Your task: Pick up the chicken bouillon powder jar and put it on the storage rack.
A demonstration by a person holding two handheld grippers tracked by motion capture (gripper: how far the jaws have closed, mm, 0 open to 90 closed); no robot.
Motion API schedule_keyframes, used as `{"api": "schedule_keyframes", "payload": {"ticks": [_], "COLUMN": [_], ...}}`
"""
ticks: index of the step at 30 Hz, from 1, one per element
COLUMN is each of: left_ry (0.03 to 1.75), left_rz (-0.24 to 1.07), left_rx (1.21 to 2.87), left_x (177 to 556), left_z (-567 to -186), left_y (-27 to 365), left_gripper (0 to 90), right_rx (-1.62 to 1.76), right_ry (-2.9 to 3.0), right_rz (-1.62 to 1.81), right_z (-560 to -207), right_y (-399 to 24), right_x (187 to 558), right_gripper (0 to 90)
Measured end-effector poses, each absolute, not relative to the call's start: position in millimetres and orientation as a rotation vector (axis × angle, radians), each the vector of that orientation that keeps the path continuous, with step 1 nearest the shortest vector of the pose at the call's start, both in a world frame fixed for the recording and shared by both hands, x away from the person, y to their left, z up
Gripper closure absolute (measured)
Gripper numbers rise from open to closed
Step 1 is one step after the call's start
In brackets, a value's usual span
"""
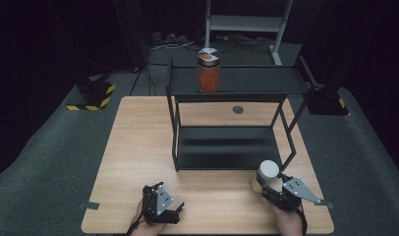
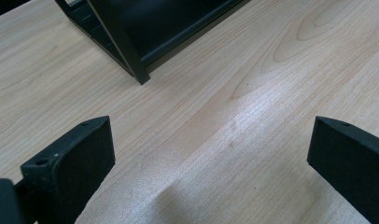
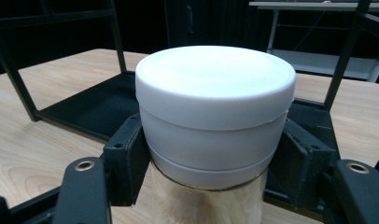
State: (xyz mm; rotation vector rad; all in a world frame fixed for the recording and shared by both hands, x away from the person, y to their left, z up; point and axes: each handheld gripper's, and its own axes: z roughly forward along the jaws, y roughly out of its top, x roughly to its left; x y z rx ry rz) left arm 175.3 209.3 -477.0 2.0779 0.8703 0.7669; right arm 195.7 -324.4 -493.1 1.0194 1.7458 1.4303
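White-lidded jar (image 3: 214, 116) sits clamped between right claw (image 3: 211, 154) jaws.

White-capped jar (image 3: 214, 116) upright on table, touching shelf rack's front-right corner.

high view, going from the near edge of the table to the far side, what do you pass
left gripper → right gripper, shut on the white-lidded jar → lower shelf of the black rack → round grey disc on the table → orange jar on the top shelf
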Motion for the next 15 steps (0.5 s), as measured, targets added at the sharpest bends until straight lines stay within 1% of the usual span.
{"api": "schedule_keyframes", "payload": {"ticks": [15], "left_ry": [0.868], "left_rz": [0.760], "left_rx": [2.073], "left_x": [176], "left_z": [-477], "left_y": [211], "left_gripper": [0.9], "right_rx": [0.969], "right_ry": [1.717], "right_rz": [1.488], "right_z": [-484], "right_y": [-326], "right_x": [184], "right_gripper": [34.1]}}
